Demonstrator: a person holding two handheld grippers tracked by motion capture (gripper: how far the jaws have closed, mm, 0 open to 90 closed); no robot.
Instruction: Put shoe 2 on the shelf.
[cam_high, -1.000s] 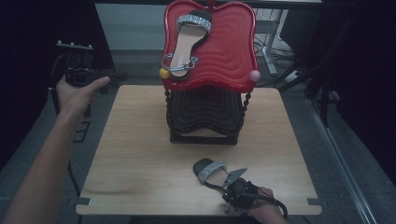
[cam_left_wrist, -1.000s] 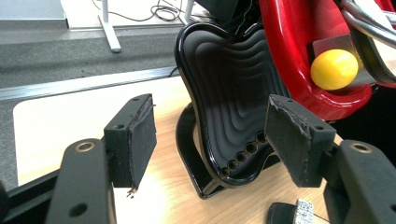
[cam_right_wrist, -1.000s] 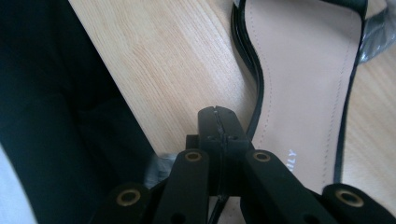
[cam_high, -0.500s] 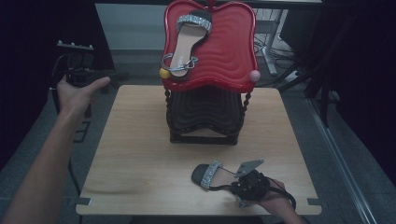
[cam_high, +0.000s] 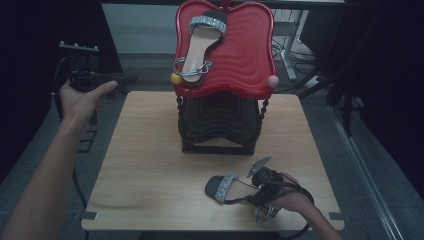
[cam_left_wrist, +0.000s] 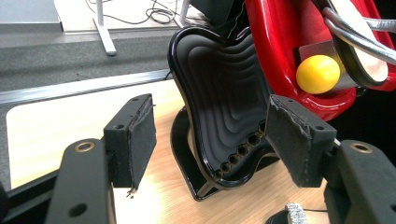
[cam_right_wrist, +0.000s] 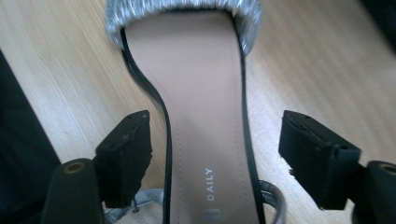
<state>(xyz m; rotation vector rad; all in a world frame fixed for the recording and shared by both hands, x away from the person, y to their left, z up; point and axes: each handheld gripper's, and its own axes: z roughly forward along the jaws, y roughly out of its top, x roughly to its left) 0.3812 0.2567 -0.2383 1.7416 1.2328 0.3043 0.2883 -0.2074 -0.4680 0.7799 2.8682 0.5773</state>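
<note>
On the worktop (cam_high: 150, 170), near its front edge: a sandal (cam_high: 225, 188) lying flat, glittery strap toward the rack (cam_high: 220, 125). Right tool (cam_right_wrist: 215, 140) just opened wide, pads either side of the sole, not pressing. Left tool (cam_left_wrist: 210, 135) wide, empty, off the worktop's left.

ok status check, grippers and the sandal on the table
Right gripper jaws just opened, astride the sandal, pads clear of it. Left gripper open, empty. Sandal flat on the table. Nothing in the way.
</note>
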